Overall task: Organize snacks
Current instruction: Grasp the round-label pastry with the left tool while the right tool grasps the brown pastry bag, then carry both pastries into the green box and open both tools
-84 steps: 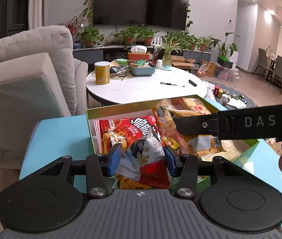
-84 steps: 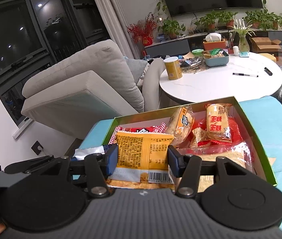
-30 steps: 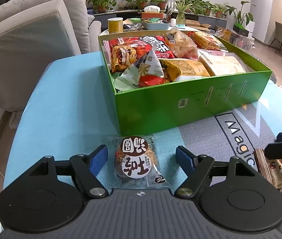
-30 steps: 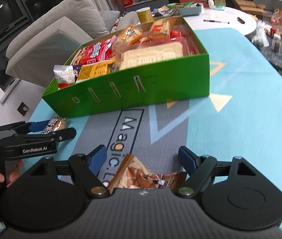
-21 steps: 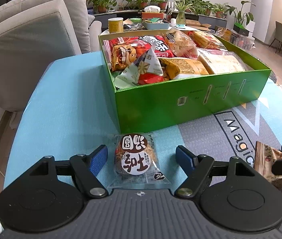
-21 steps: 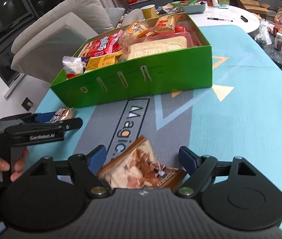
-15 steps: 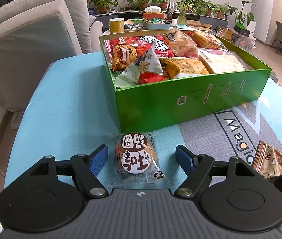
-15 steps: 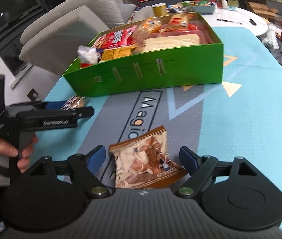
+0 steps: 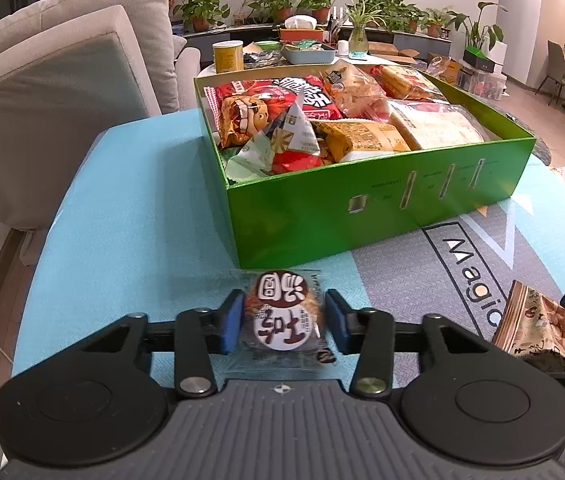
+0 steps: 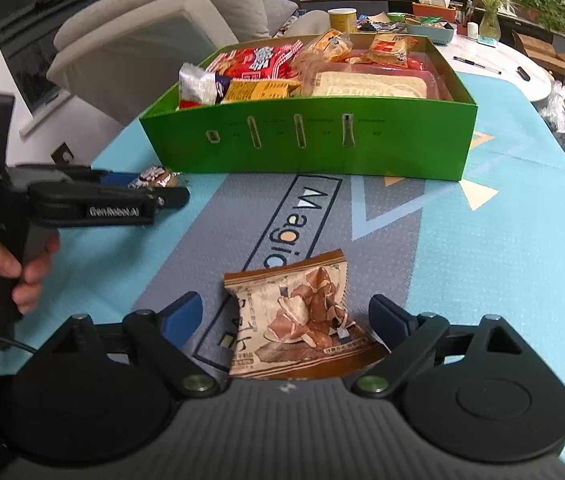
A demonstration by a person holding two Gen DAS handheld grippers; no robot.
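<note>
Two sets of tongs, low over the mat.

Left gripper: closing, blue pads now pressed on both sides of the round snack packet, lower centre of the left wrist view. A second ago: pads well apart, packet loose between them. Reads as a grip just made; packet not yet lifted off the mat.

Right gripper: opening, wider than a second ago, pads clear of the brown snack packet on either side. Packet flat on the grey printed patch, lower centre of the right wrist view, nearly all in sight now, half hidden under the gripper body a second ago. Not held. Just set down or about to be taken: cannot tell.

Meaning for the task: one snack secured, one loose, both outside the green box.

Further out: box in the upper centre of both views, heaped to the rim with packets, little free room on top. Near wall of the box between both loose packets and its inside; needs clearing from above. A hand on the left gripper's handle at the left edge of the right wrist view, near the brown packet's side; some risk of crowding.

Beyond, upper frame: sofa, round white table, yellow can.
</note>
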